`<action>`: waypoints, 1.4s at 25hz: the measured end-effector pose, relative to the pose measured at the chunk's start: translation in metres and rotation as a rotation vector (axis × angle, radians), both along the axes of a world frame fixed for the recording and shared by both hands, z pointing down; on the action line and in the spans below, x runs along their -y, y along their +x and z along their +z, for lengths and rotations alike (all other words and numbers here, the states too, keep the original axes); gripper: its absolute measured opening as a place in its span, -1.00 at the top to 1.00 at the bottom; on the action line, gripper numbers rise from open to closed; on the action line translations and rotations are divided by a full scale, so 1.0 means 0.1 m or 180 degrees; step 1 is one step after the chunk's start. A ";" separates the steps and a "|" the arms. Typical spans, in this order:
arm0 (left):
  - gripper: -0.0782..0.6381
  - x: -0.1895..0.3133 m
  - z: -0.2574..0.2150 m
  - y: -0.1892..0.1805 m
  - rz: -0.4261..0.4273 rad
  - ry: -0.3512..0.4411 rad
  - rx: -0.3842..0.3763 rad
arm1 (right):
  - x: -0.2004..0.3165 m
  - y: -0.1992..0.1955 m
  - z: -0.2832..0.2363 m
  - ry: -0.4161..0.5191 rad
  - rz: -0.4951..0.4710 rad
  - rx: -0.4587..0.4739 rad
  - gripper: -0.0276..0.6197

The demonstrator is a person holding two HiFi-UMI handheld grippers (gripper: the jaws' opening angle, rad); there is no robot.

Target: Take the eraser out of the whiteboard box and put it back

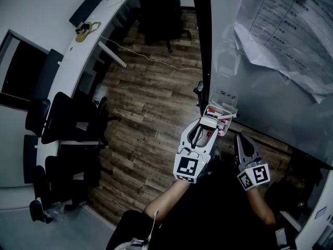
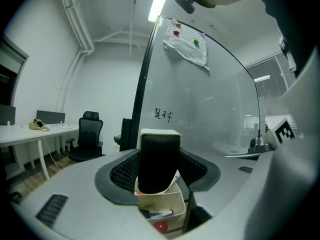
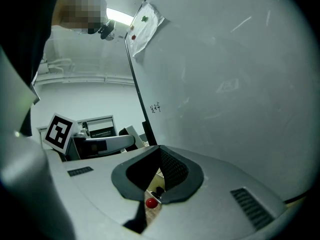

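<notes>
I'm looking into an office: a long white desk (image 1: 78, 51) with black swivel chairs (image 1: 62, 120) along its edge, a brown wood-plank floor (image 1: 151, 103), and a tall white whiteboard (image 1: 270, 95) with printed paper sheets (image 1: 283, 30) pinned up.

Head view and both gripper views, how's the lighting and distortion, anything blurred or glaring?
Head view: dim and fisheye-bent, with soft pale reflections on the whiteboard. Left gripper view: the ceiling light strip glares, and the eraser in the left gripper reads as a dark face. Right gripper view: the whiteboard's edge bows strongly, and the pads of the right gripper sit in shadow.
</notes>
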State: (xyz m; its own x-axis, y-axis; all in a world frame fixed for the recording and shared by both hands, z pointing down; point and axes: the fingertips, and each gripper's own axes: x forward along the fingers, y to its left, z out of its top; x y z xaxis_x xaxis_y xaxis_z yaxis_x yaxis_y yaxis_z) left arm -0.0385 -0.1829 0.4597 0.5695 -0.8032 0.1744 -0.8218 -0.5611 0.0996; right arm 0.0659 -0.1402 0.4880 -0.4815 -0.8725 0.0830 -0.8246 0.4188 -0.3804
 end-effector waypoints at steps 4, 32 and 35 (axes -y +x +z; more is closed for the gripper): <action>0.10 0.10 0.11 0.03 0.0011 -0.0067 0.0005 | 0.07 0.04 0.03 -0.0029 0.0021 0.0001 0.87; 0.10 0.36 0.52 0.20 0.0044 -0.0262 0.0100 | 0.37 0.13 0.17 -0.0151 -0.0006 -0.0033 0.87; 0.10 0.38 0.53 0.20 0.0040 -0.0275 0.0082 | 0.37 0.12 0.17 -0.0163 -0.0015 -0.0034 0.87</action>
